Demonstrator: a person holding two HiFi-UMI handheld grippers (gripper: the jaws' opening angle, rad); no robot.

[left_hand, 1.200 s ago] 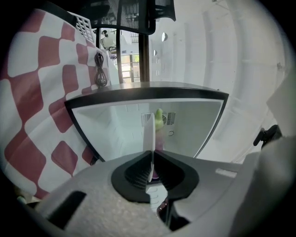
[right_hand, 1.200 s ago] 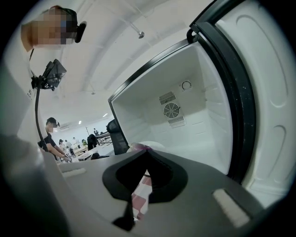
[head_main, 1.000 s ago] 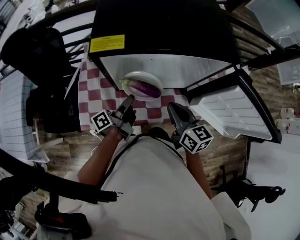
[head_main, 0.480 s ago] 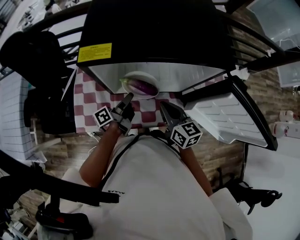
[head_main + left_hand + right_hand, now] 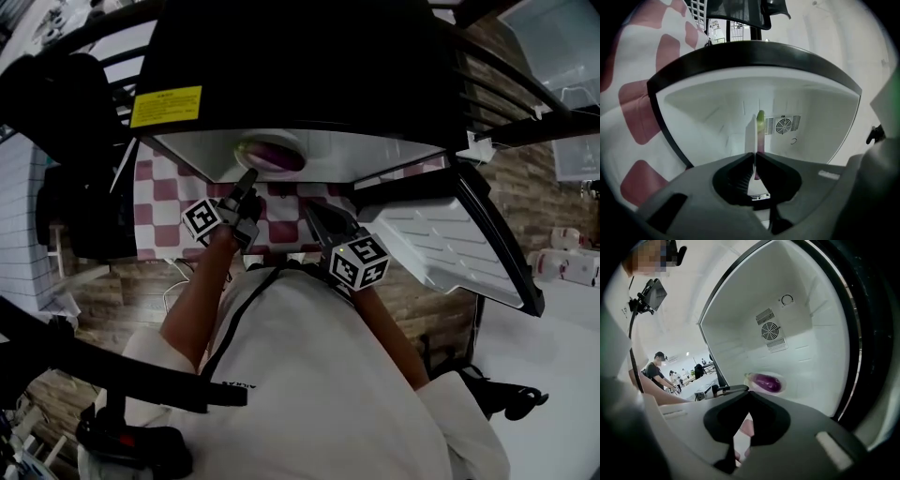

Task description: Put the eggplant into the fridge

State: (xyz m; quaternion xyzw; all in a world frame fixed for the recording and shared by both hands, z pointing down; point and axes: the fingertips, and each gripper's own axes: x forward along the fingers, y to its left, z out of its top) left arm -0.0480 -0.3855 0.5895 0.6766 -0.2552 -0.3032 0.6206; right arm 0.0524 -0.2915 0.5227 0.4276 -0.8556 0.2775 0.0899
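Observation:
A purple eggplant (image 5: 272, 151) with a green stem lies on a white plate (image 5: 246, 148) at the mouth of the open black fridge (image 5: 300, 66), partly under its top edge. My left gripper (image 5: 248, 177) is shut on the plate's near rim. In the left gripper view the plate (image 5: 751, 133) stands edge-on between the jaws, with the eggplant (image 5: 761, 123) behind it. My right gripper (image 5: 314, 214) hangs just right of the plate, shut with nothing in it. In the right gripper view (image 5: 749, 392) the eggplant (image 5: 767, 382) rests on the plate (image 5: 782, 381) against the fridge's white interior.
The fridge door (image 5: 450, 234) swings open to the right, its white inner shelf facing me. A red-and-white checked cloth (image 5: 155, 202) lies under the fridge. A fan vent (image 5: 783, 125) sits on the back wall. A dark chair (image 5: 66, 141) stands at left. People (image 5: 654, 371) are far behind.
The plate with the eggplant has moved forward, from in front of the fridge into its opening. Both grippers followed toward the fridge, and the left stayed shut on the rim.

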